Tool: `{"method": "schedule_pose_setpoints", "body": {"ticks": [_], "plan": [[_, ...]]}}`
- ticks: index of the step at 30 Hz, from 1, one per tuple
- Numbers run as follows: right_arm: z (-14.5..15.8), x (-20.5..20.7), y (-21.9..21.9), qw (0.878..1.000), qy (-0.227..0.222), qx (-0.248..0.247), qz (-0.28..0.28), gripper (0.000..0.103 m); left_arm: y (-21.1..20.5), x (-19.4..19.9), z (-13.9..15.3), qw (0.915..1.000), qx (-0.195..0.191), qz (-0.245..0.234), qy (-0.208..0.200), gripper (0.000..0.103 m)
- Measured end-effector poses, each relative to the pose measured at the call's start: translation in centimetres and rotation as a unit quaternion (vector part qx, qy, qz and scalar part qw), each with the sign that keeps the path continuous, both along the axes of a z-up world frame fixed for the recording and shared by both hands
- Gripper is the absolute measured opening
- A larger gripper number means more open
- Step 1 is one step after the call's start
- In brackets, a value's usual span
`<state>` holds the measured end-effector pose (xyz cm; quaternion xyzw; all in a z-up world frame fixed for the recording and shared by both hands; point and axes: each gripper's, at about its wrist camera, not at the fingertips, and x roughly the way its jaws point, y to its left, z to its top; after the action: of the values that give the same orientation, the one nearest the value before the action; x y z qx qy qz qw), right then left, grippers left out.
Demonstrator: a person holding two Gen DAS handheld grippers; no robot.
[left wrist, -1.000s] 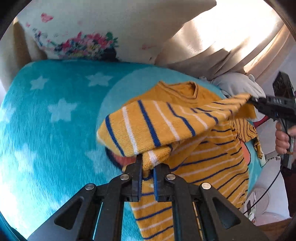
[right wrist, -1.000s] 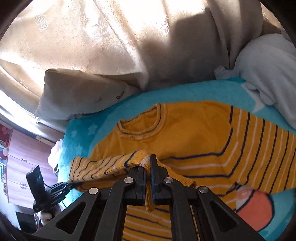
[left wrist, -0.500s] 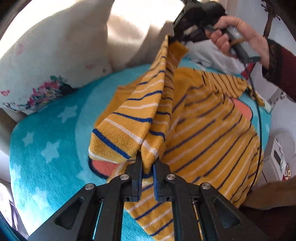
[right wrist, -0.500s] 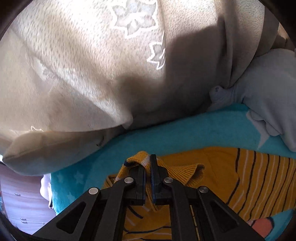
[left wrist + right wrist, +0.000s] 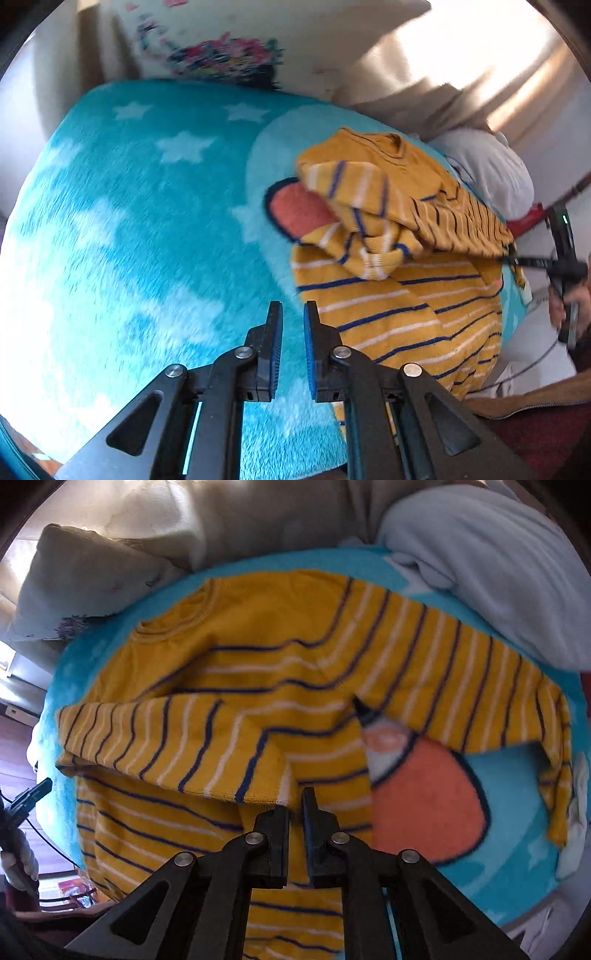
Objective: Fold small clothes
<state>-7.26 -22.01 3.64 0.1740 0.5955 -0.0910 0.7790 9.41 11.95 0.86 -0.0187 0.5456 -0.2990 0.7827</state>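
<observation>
One sweater (image 5: 258,657), one blanket (image 5: 129,221), perhaps two pillows (image 5: 229,33).

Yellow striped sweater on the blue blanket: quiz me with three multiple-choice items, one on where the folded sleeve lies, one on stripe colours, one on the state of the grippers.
1. Where does the folded sleeve lie?
A. Across the body of the sweater
B. Hanging off the blanket's edge
C. On the floral pillow

2. What colours are the sweater's stripes?
A. Red and green
B. Navy and white
C. Black only

3. What state are the left gripper and right gripper in?
A. Both clamp the sleeve
B. Only the left holds cloth
C. Both are open, holding nothing

Answers: 1 A, the sleeve lies across the chest in the right wrist view. 2 B, dark blue and white bands run over the yellow knit. 3 C, each wrist view shows a gap between the fingers with no cloth in it.
</observation>
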Motion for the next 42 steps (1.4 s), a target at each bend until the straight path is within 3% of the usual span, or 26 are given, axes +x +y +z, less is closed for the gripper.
{"method": "schedule_pose_setpoints", "body": {"ticks": [2,4,6,9,11,13,14,15,17,18,19,20,21,24,28,32,35,37,38,40,42], "plan": [[1.3,-1.2,1.0,1.000,-0.024,0.011,0.006,0.015,1.0,0.1,-0.1,0.9997,-0.009,0.024,0.008,0.010],[3.5,-0.9,3.7,0.998,-0.060,0.012,0.035,0.046,1.3,0.1,-0.2,0.9990,-0.013,0.042,0.008,0.011],[4.9,1.0,7.6,0.991,-0.093,0.009,0.092,0.048,1.4,0.3,-0.2,0.9985,-0.020,0.051,0.007,0.011],[5.3,4.9,13.7,0.973,-0.122,0.000,0.197,0.048,1.2,0.2,-0.1,0.9981,-0.025,0.056,0.005,0.011],[5.2,7.8,18.7,0.952,-0.144,-0.025,0.270,0.048,0.9,0.0,-0.1,0.9979,-0.025,0.060,0.002,0.013],[4.3,10.5,24.3,0.920,-0.163,-0.062,0.350,0.048,0.9,-0.2,-0.1,0.9973,-0.028,0.068,0.001,0.014],[4.0,11.3,25.9,0.910,-0.163,-0.071,0.375,0.048,1.0,-0.3,-0.1,0.9968,-0.030,0.074,0.001,0.014],[3.0,12.3,28.5,0.891,-0.156,-0.090,0.416,0.048,1.1,-0.4,-0.1,0.9961,-0.034,0.082,0.001,0.014],[1.5,13.1,31.7,0.860,-0.149,-0.160,0.460,0.047,1.8,-0.6,-0.3,0.9943,-0.041,0.098,0.001,0.014],[0.6,13.3,32.2,0.849,-0.147,-0.183,0.474,0.045,2.2,-0.8,-0.4,0.9934,-0.042,0.107,0.000,0.015],[-0.5,13.9,32.8,0.836,-0.137,-0.212,0.488,0.010,2.6,-0.8,-0.4,0.9925,-0.044,0.114,0.000,0.015],[-1.2,14.9,32.9,0.831,-0.121,-0.234,0.490,0.003,3.0,-0.9,-0.5,0.9914,-0.047,0.122,0.001,0.015],[-1.4,15.8,32.8,0.835,-0.108,-0.239,0.483,0.001,3.5,-1.0,-0.6,0.9904,-0.051,0.128,0.002,0.015],[1.1,18.5,30.3,0.876,-0.125,-0.176,0.431,0.001,4.7,-1.1,-0.9,0.9880,-0.054,0.145,0.004,0.015],[4.5,23.9,26.1,0.931,-0.170,-0.088,0.310,0.000,5.5,-0.9,-1.5,0.9859,-0.054,0.158,0.007,0.015],[3.5,28.9,23.8,0.961,-0.166,-0.051,0.215,0.000,5.4,-0.6,-1.9,0.9850,-0.057,0.162,0.011,0.015],[3.5,28.7,24.1,0.958,-0.147,-0.010,0.247,0.009,5.1,-0.5,-2.1,0.9856,-0.059,0.158,0.009,0.016],[3.9,27.1,26.3,0.938,-0.132,-0.008,0.320,0.059,5.0,-0.3,-2.4,0.9854,-0.062,0.158,0.012,0.019],[3.6,26.5,27.5,0.928,-0.120,-0.023,0.353,0.065,4.9,-0.2,-2.6,0.9851,-0.065,0.158,0.015,0.019],[2.5,25.1,30.8,0.900,-0.089,-0.067,0.422,0.065,4.6,-0.1,-2.9,0.9847,-0.071,0.158,0.020,0.019],[0.8,24.5,33.1,0.882,-0.060,-0.110,0.454,0.065,4.4,0.0,-3.0,0.9847,-0.075,0.156,0.020,0.019]]}}
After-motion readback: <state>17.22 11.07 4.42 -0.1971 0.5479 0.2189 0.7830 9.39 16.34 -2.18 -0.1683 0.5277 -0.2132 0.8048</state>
